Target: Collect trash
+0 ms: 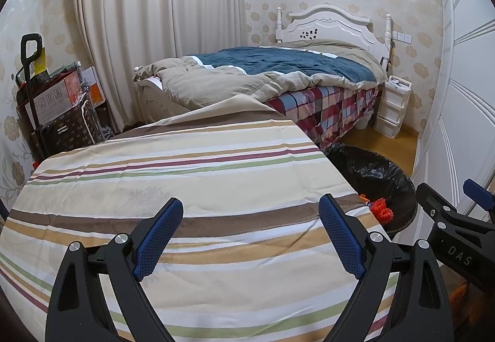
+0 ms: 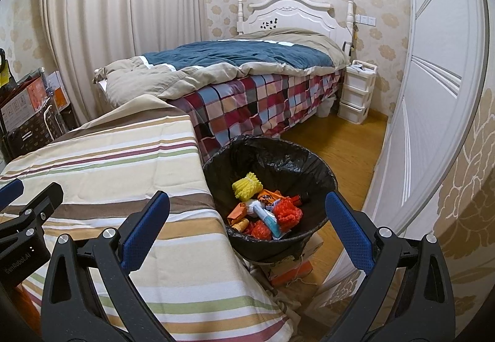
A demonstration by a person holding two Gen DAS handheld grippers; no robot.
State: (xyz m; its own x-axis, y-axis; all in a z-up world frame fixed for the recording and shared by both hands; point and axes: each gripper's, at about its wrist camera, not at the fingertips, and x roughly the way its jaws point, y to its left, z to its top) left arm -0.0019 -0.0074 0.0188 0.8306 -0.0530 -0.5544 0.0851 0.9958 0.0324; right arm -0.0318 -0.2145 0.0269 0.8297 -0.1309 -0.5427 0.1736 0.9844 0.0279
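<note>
Trash bin — one, wrappers inside; left gripper, right gripper — jaws spread, empty.

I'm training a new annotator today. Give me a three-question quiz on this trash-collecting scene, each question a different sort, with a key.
1. True or false: the left gripper holds a piece of trash.
2. Multiple choice: the trash bin is lined with A) a white bag, B) a black bag, C) no bag.
3. Fill in: the trash bin stands beside the ____ tablecloth.

Key:
1. False: its jaws stand open over the tablecloth with nothing between them.
2. B. Inside lie a yellow foam net, an orange foam net and wrappers.
3. Striped. The right gripper is also open and holds nothing.
</note>
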